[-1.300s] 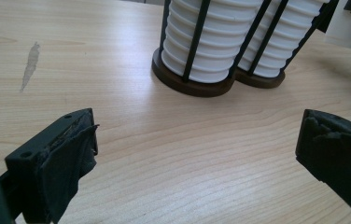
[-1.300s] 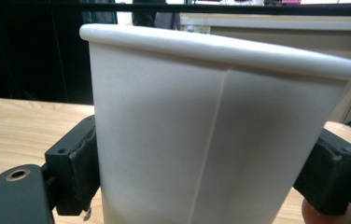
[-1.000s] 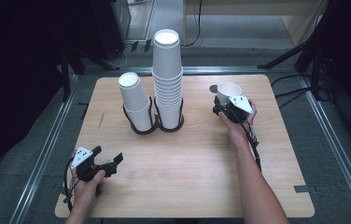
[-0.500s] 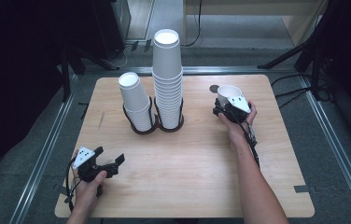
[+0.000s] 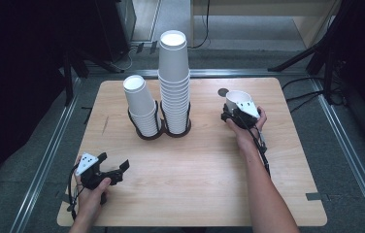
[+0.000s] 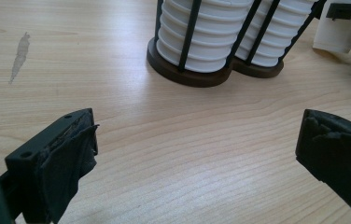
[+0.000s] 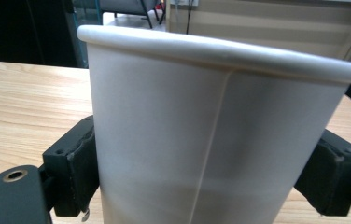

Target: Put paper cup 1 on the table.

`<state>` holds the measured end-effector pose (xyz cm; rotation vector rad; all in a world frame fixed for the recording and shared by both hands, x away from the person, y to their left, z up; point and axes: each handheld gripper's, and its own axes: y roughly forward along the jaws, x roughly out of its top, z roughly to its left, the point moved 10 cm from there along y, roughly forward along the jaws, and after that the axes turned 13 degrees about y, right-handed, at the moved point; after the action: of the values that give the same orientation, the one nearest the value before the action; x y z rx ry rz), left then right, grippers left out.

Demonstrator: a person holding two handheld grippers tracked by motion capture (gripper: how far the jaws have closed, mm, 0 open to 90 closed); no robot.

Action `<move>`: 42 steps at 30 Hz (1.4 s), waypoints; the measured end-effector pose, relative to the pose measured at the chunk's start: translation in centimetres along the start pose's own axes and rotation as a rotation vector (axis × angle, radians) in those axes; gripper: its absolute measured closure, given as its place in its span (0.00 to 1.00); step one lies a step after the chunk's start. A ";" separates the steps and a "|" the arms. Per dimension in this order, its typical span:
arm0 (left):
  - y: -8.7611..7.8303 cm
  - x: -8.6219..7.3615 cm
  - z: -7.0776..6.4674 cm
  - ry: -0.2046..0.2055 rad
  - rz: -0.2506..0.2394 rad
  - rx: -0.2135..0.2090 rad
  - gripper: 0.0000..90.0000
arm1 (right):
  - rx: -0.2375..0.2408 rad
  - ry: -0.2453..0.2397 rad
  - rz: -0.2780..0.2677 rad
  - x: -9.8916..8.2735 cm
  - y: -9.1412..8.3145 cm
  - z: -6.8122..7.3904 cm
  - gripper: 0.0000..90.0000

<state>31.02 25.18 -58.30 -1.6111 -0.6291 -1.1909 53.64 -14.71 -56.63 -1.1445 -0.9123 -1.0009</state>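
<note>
paper cup [image 7: 211,140] upright, rim up, between right gripper [image 5: 235,112] fingers

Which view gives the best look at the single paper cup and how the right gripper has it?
The right gripper view: the single paper cup stands upright, rim up, between both black jaws, which sit against its sides. The high view shows it small, right of the cup stacks, in the right gripper. The left gripper view catches a corner of it.

Light: even overhead light, bright on the wooden table [image 5: 205,160], dark surroundings.
Shadows: soft, short beside the cup stacks [image 5: 173,82].
Focus: high view slightly soft; near paper cup [image 7: 211,140] a little blurred.
</note>
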 end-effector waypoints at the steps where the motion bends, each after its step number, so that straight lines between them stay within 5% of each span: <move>1: 0.0 0.0 0.0 0.001 0.000 0.000 0.00 | 0.006 0.002 0.002 0.0 0.0 0.1 0.15; 33: 0.1 0.0 -0.1 0.003 0.003 -0.002 0.00 | 0.030 0.008 0.030 -0.8 -0.9 1.0 0.10; 42: 0.1 0.0 -0.1 0.002 0.003 -0.002 0.00 | 0.065 0.043 0.030 -0.6 -1.3 1.3 0.00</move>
<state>31.04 25.08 -58.38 -1.6118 -0.6244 -1.1910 52.09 -13.46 -56.55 -1.0757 -0.8848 -0.9617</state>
